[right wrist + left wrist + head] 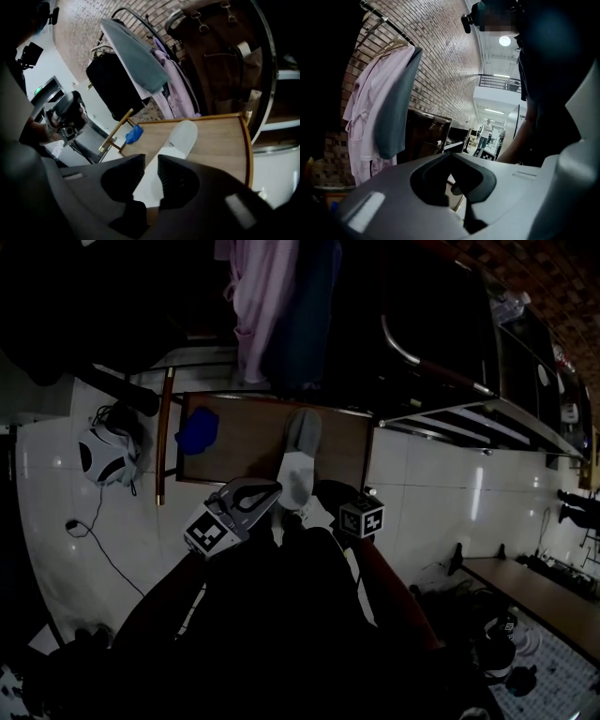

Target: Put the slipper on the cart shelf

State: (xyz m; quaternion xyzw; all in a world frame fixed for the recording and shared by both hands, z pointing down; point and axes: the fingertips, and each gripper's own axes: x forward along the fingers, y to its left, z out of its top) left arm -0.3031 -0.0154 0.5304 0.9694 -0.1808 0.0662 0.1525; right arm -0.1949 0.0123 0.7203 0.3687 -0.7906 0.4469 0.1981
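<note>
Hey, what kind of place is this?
Probably a dressing corner staged inside a large hall: a pink robe on a clothes rail against a brick wall, a slipper on a wooden cart shelf, and a railed upper gallery behind.

l hand-held gripper: jaws together | r hand-held gripper: jaws slightly apart

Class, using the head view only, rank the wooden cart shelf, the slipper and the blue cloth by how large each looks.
1. Wooden cart shelf: clearly the largest.
2. Slipper: long and narrow, lying on the shelf.
3. Blue cloth: smallest, a small crumpled patch.
All three sit at a similar distance, so the ranking is fair.
</note>
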